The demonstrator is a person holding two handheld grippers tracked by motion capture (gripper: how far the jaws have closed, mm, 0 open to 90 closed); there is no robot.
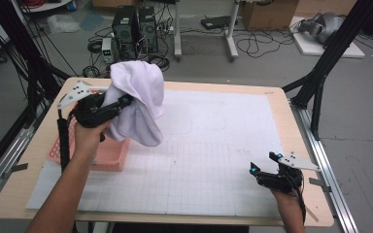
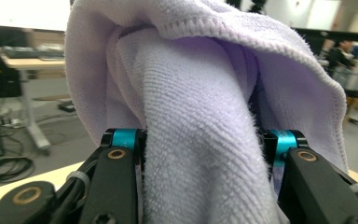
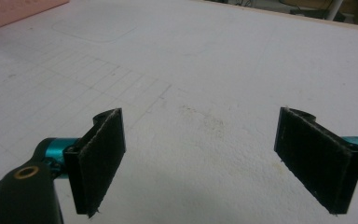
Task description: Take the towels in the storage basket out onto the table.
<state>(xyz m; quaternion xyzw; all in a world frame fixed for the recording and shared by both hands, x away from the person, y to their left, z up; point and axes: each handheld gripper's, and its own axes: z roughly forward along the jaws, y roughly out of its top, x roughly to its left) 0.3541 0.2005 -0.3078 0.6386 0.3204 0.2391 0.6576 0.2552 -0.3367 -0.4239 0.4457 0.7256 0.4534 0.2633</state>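
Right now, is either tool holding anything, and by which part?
The left tool grips the white towel by a bunched fold, the rest draping over it. The right tool is open and holds nothing.

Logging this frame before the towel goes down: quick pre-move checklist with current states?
1. Left hand-held gripper clamped on the white towel: ok, cloth bunched between its jaws in the left gripper view.
2. Towel lifted off the table: ok, it hangs free above the pink basket.
3. Right hand-held gripper open and empty: ok, jaws wide apart.
4. White mat free of things between the grippers: ok.
5. Towel's edges and corners findable: cannot tell, it hangs crumpled.
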